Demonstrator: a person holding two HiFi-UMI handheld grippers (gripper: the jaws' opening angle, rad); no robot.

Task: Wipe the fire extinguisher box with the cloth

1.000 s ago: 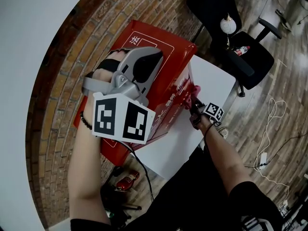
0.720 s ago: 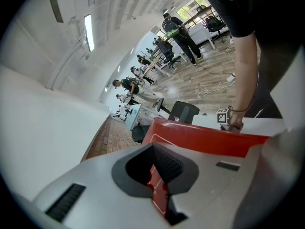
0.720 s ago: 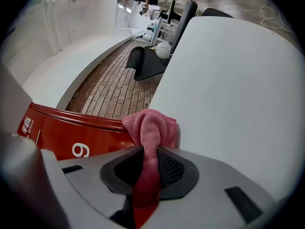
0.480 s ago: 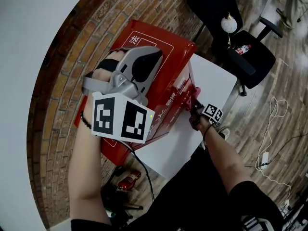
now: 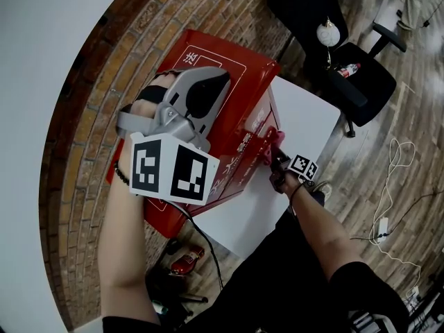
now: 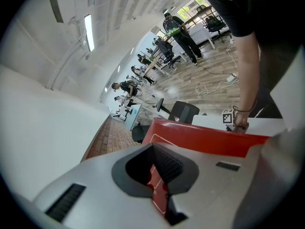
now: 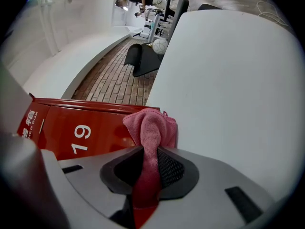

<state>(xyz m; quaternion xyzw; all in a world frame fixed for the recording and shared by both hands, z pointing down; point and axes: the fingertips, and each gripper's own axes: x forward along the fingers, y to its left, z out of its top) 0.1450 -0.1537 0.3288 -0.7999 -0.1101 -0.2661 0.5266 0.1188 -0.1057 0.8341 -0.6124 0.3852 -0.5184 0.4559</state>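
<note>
One cloth (image 7: pixel 151 128), one red box (image 5: pixel 244 75), left hand-held gripper (image 5: pixel 220 82), right hand-held gripper (image 7: pixel 147 168).

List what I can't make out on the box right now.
- Head view: the left gripper covers much of the box top.
- Right gripper view: the cloth hides where it meets the box, and the right gripper cuts off the box's lettering.
- Left gripper view: box front out of sight.

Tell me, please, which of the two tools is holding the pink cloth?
The right tool: its jaws clamp the pink cloth beside the red box. The left tool, above the box, is shut on nothing.
</note>
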